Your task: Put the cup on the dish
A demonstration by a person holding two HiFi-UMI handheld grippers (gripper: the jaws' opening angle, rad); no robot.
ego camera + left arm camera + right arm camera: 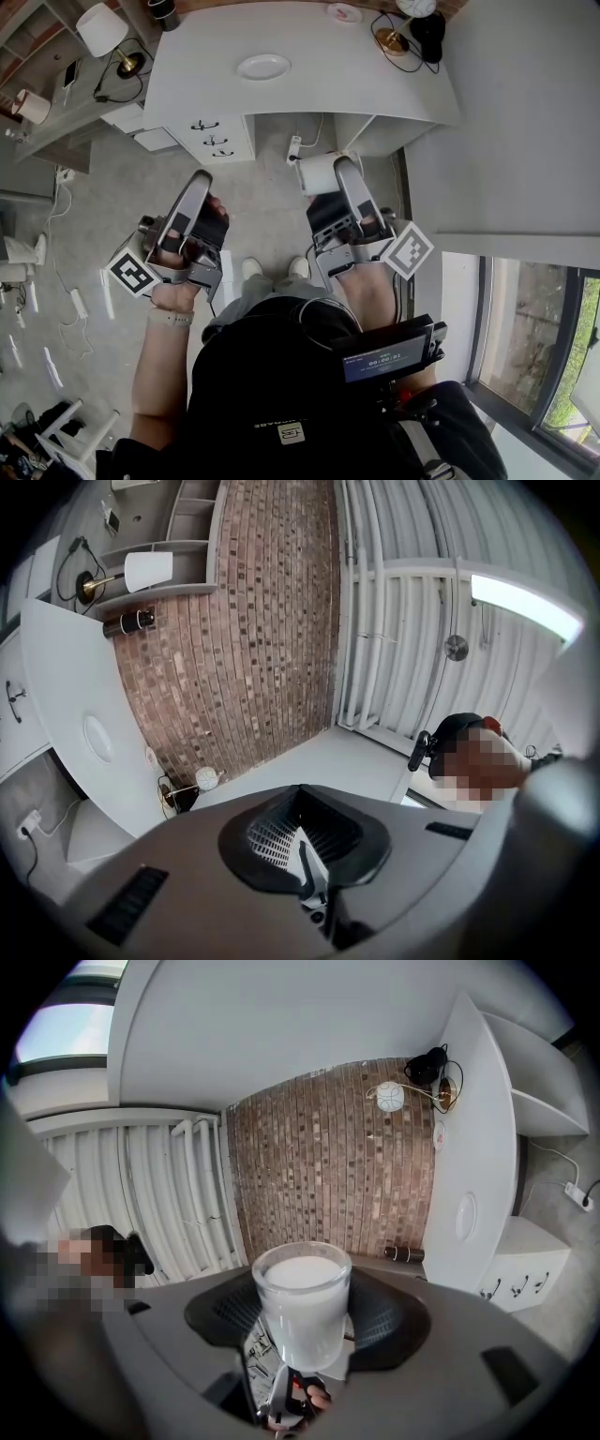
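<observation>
Grey concrete floor fills most of the head view, and the white desk stands ahead of the person against a red-brown brick wall. On the desk's bare middle lies the white oval dish, with nothing on it.

The right claw pinches the frosted white glass cup by its lower body. A dark ribbed pad presses on each side, and the cup's round mouth faces away from the hand. The cup hangs over the floor, well apart from the dish and short of the desk's front edge. The left claw has its pads pressed together on nothing and hangs beside the right one.

By my reading the cup is grasped and the carry to the desk is in hand, while the placing is not yet begun. The next move calls for bringing the right claw forward over the desk, keeping the cup upright, and lowering its base flat onto the dish's centre. Only then should the pads spread. The left claw has no part I can see.

Each claw's cube bears a black-and-white square code, not words. The small screen at the person's chest shows pale digits too small to read, and a patch lower down carries print I cannot make out.
</observation>
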